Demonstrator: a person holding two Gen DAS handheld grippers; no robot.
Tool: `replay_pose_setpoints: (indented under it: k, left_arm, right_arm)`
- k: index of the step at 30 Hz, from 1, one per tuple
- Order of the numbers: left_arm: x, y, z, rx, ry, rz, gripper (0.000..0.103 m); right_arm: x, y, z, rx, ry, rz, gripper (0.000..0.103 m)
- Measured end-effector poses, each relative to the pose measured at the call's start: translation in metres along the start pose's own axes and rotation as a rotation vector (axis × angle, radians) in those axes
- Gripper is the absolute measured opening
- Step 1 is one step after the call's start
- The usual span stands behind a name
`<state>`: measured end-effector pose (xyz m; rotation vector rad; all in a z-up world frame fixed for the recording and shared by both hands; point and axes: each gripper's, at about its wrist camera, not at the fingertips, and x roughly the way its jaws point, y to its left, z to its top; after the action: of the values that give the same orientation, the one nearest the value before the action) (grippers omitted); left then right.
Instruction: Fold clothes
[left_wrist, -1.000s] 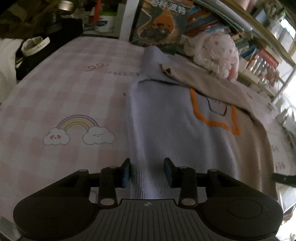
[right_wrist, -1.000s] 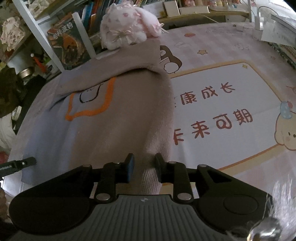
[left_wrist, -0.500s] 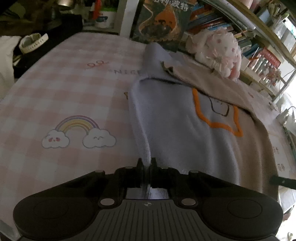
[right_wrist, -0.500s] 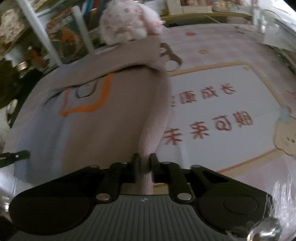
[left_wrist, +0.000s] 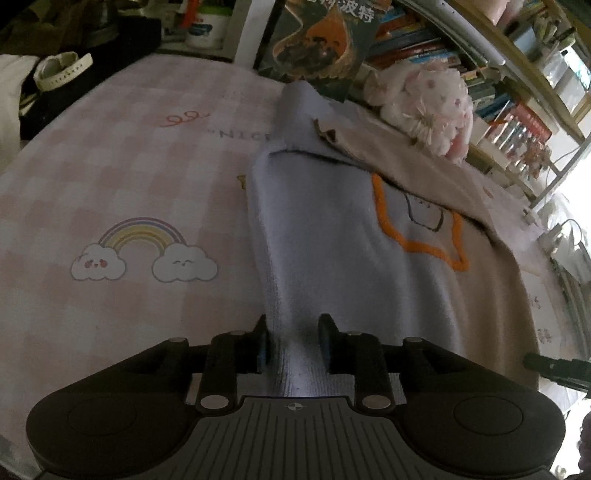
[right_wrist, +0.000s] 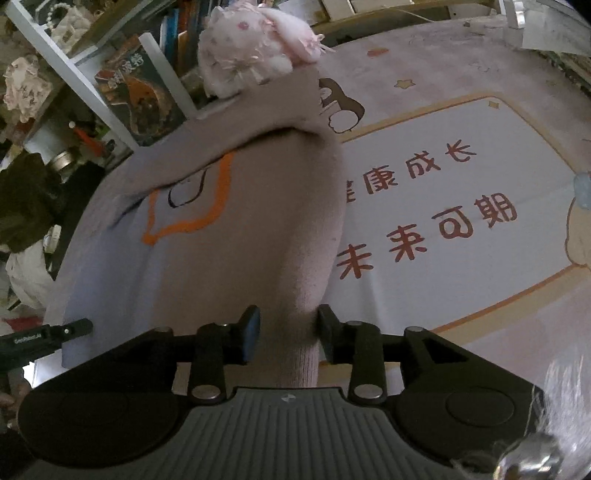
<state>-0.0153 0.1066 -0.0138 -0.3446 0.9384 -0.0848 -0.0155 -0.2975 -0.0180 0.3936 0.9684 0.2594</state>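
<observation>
A knitted sweater (left_wrist: 332, 236), lavender on one half and beige on the other with an orange star outline, lies flat on the pink printed mat (left_wrist: 110, 184). Its sleeves are folded across the top. My left gripper (left_wrist: 293, 341) is opening at the lavender hem corner, and the cloth runs loosely between its pads. In the right wrist view my right gripper (right_wrist: 288, 332) is opening at the beige hem corner of the sweater (right_wrist: 236, 229). The ribbed edge lies between its jaws, with a gap at the left pad (right_wrist: 251, 332).
A pink plush toy (left_wrist: 432, 107) sits at the sweater's far end, against crowded bookshelves and a dark book cover (left_wrist: 325, 40). A white strap (left_wrist: 62, 70) lies on dark things at the far left. Printed mat (right_wrist: 443, 206) extends to the right.
Both grippers pinched shut on the hem corners half a second ago, pulling the edges into ridges. Both have since spread apart again, and the hands have hardly shifted.
</observation>
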Motion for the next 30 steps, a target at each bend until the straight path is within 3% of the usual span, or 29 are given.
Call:
replay_pose_setpoints:
  k: [1,2,3,13,25,30]
  left_arm:
    - [0.000,0.000,0.000,-0.005,-0.002,-0.001,0.021]
    - [0.001,0.001,0.000,-0.013,-0.003,-0.001,0.006]
    - [0.001,0.003,0.000,-0.032,0.002,-0.001,0.005]
    - [-0.028,0.006,-0.025,-0.126,-0.013,-0.026,0.004]
    - [-0.066,0.000,-0.091,-0.270,0.035,-0.046,0.004]
    - [-0.070,-0.001,-0.103,-0.307,0.059,-0.069,0.004]
  right_arm:
    - [0.000,0.001,-0.001,-0.009,0.004,0.002,0.030]
    - [0.001,0.001,-0.001,-0.015,0.016,0.007,0.012]
    - [0.002,0.001,-0.001,-0.020,0.028,0.012,0.010]
    - [-0.031,-0.007,-0.007,-0.034,0.037,0.064,0.009]
    - [-0.068,-0.045,-0.043,0.029,0.157,0.135,0.009]
    - [-0.073,-0.060,-0.057,0.064,0.206,0.150,0.009]
